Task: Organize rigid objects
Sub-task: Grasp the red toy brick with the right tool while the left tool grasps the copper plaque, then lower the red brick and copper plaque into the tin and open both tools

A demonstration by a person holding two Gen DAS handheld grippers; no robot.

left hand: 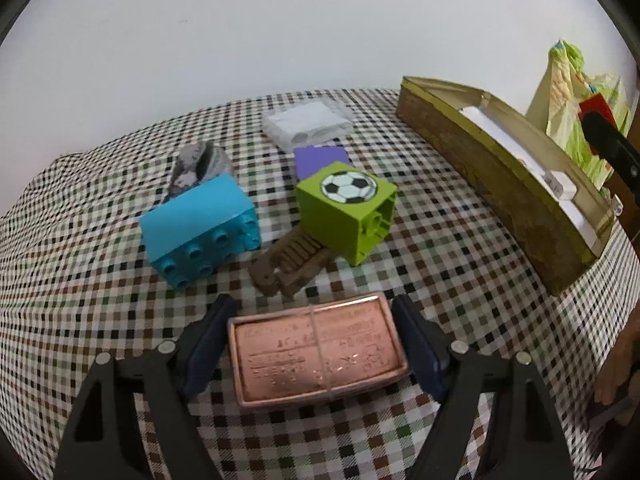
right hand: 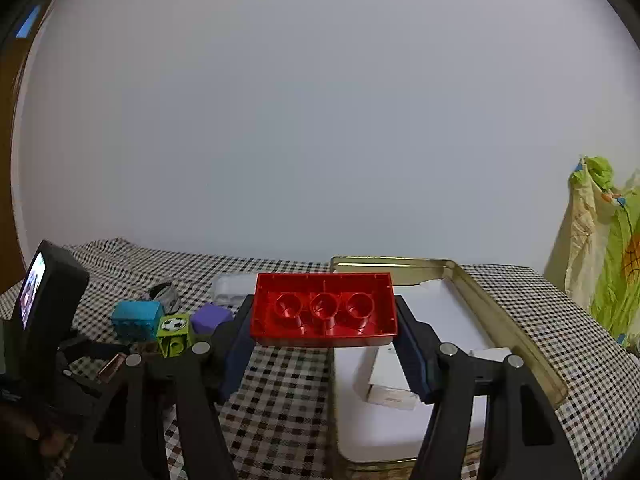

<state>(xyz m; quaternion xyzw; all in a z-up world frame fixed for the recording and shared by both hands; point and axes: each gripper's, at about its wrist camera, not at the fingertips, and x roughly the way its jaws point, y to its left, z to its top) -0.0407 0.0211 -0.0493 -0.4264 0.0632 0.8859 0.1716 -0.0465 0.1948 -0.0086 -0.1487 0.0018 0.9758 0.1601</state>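
A copper-coloured tin [left hand: 316, 354] with a rubber band around it lies on the checked cloth. My left gripper [left hand: 314, 305] stands over it with both pads against its short sides. Beyond it lie a brown toy piece [left hand: 290, 264], a blue brick [left hand: 200, 232], a green cube [left hand: 346, 212] with a football picture and a purple block [left hand: 320, 160]. My right gripper [right hand: 324, 307] is shut on a red brick [right hand: 324, 310], held in the air with its hollow underside towards the camera, over the left rim of the gold tray [right hand: 500, 312].
The gold tray [left hand: 500, 184] has a white lining and holds small white boxes [right hand: 390, 380]. A clear plastic case [left hand: 306, 124] and a grey patterned object [left hand: 198, 164] sit near the back. A green and yellow bag [right hand: 608, 256] hangs at the right. A white wall stands behind the table.
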